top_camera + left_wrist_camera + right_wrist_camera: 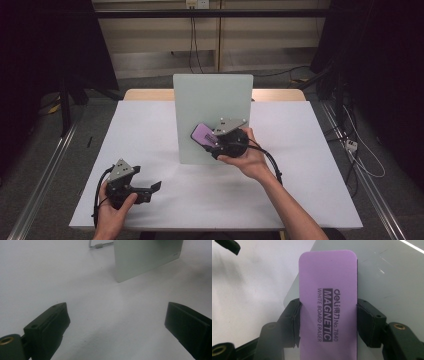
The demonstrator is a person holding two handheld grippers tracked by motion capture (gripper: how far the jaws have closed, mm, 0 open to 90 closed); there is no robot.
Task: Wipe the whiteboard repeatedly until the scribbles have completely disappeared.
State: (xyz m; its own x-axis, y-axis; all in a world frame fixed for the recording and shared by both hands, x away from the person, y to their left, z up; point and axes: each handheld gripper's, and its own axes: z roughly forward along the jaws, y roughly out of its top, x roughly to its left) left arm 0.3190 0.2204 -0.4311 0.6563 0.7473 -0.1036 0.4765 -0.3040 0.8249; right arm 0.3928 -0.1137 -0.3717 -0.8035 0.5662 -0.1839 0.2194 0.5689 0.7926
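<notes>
Purple whiteboard eraser (328,307), printed "MAGNETIC WHITE BOARD ERASER" in black, sits clamped between the 2 black jaws of the right gripper (328,322), pads pressing on both long edges, about half its length standing out past the jaw tips. In the high view the eraser (203,134) is held up against the lower right part of the upright pale grey-green whiteboard (212,100), which stands near the middle of the white table (150,125); whether eraser and board surface actually touch I cannot tell. Right gripper (216,141) is carried in the person's right hand (247,155), cable trailing back along the forearm, grey 3-cornered plate on top. Left gripper (156,187) is low at the near left of the table, well apart from the board, held in the left hand (115,210). Its jaws stand spread wide, nothing between them, bare table below. Left gripper view also shows the board's lower corner (145,257) and a thin metal support leg (98,245) behind it.
</notes>
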